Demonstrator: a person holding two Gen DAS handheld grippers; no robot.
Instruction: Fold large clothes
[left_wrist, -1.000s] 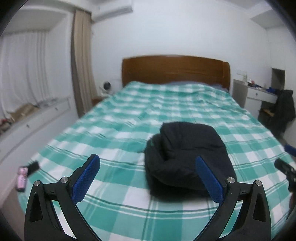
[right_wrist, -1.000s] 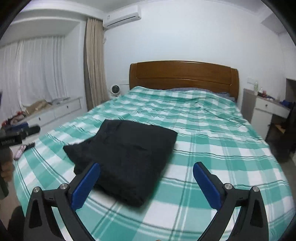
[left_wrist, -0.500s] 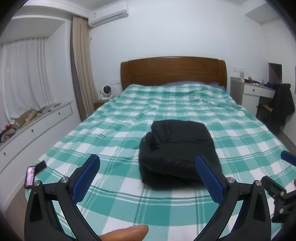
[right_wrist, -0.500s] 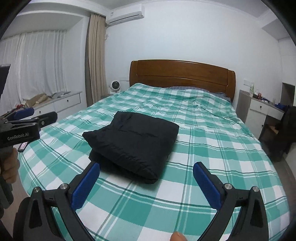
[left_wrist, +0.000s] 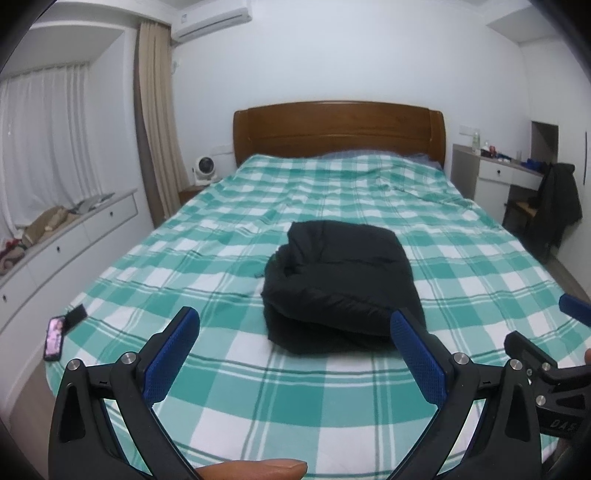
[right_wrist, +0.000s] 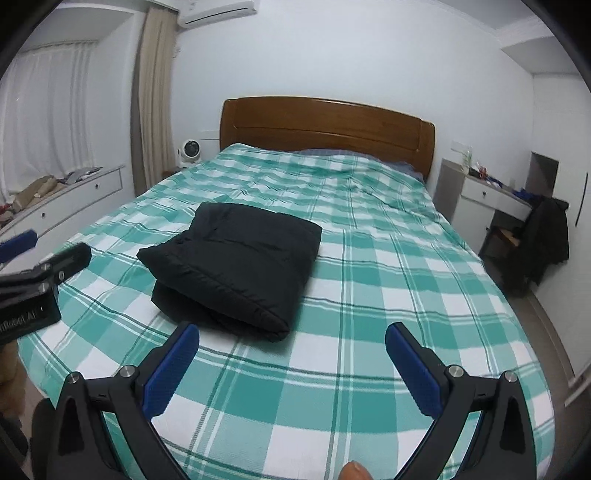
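Left wrist view: the left gripper (left_wrist: 295, 332) hangs above the foot of the bed (left_wrist: 221, 406) with its blue-padded fingers (left_wrist: 173, 347) spread wide and nothing between them. The black padded jacket (left_wrist: 343, 284) lies folded into a thick, roughly square bundle on the green-and-white checked bedspread, about midway up the bed and just beyond the gripper's fingertips, apart from them. A phone (left_wrist: 53, 338) lies at the bed's near left corner. At the right edge, part of the right gripper (left_wrist: 554, 339) shows. Behind the bed stand the wooden headboard (left_wrist: 338, 129), a small white fan (left_wrist: 204, 168) to its left, and a white counter (left_wrist: 509, 173) to its right with a dark garment (left_wrist: 557, 206) hung on a chair. In the right wrist view, the right gripper (right_wrist: 291, 343) is likewise spread and empty, held over the bed's foot; the jacket (right_wrist: 236, 254) sits ahead and to its left, not touching it, with the left gripper (right_wrist: 44, 258) at the left edge.
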